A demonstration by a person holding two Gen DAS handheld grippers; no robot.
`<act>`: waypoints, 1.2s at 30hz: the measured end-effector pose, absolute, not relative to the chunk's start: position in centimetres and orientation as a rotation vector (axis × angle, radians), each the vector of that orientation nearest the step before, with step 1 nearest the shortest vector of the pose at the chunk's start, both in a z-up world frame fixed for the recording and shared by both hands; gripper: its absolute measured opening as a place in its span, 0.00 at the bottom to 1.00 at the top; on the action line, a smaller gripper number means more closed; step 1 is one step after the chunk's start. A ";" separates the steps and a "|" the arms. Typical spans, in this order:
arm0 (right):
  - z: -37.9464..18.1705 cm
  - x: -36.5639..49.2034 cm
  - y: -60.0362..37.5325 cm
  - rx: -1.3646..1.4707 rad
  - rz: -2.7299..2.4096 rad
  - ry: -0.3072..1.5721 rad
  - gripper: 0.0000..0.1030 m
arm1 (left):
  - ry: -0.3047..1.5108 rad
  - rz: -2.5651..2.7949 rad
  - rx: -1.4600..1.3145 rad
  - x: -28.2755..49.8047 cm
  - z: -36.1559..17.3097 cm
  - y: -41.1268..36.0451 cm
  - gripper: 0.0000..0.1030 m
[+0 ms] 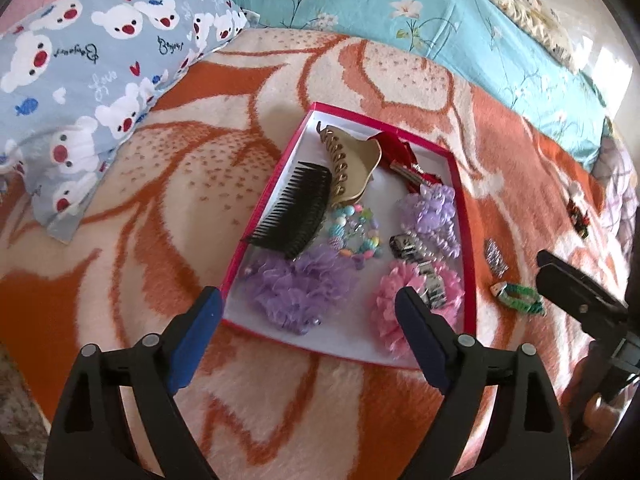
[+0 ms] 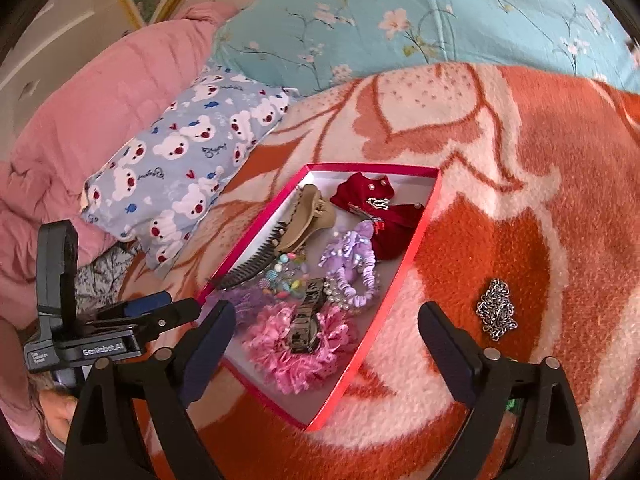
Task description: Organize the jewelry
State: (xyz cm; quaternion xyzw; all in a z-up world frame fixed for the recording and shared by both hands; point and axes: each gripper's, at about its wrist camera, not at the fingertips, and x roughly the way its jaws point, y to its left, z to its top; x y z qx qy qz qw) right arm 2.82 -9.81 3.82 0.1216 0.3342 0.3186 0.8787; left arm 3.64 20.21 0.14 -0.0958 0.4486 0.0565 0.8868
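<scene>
A red-rimmed box (image 1: 469, 240) (image 2: 416, 240) lies on the blanket and holds a black comb (image 1: 296, 210), a beige claw clip (image 1: 352, 164), a bead bracelet (image 1: 354, 232), purple and pink scrunchies (image 1: 296, 292) and a watch (image 2: 308, 320). My left gripper (image 1: 308, 324) is open and empty over the box's near edge. My right gripper (image 2: 326, 344) is open and empty above the box's near right rim. A silver chain (image 2: 496, 310) (image 1: 496, 258) and a green bracelet (image 1: 520, 298) lie on the blanket right of the box.
The orange and cream blanket (image 1: 160, 200) covers the bed. A bear-print pillow (image 1: 92, 92) lies at the left, a teal floral quilt (image 1: 380, 4) behind. A small dark red item (image 1: 578, 214) lies far right. A pink duvet (image 2: 88, 120) is bunched at the left.
</scene>
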 end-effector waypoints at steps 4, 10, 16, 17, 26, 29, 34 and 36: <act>4.1 1.5 -9.4 0.185 0.664 0.683 0.95 | 0.921 0.147 -0.132 2.7 0.6 19.6 0.86; 4.0 -0.2 -9.9 0.176 0.671 0.671 0.96 | 0.900 0.179 -0.081 1.6 1.5 19.3 0.86; 5.0 -1.6 -12.4 0.230 0.679 0.646 0.96 | 0.874 0.169 -0.034 0.0 3.0 18.6 0.89; 5.2 -1.8 -12.9 0.234 0.681 0.643 0.96 | 0.874 0.172 -0.017 -0.3 3.1 18.4 0.90; 4.6 -3.6 -13.6 0.137 0.669 0.673 0.98 | 0.901 0.196 0.104 -1.5 2.3 17.2 1.00; 3.8 -3.9 -12.2 0.063 0.667 0.699 0.98 | 0.928 0.209 0.097 -0.9 1.5 17.6 1.00; 2.9 -2.9 -9.8 0.023 0.674 0.741 0.98 | 0.994 0.224 0.065 0.7 0.0 18.5 1.00; 2.6 -2.2 -8.9 -0.001 0.672 0.756 0.98 | 1.008 0.234 0.066 1.2 -0.3 18.7 1.00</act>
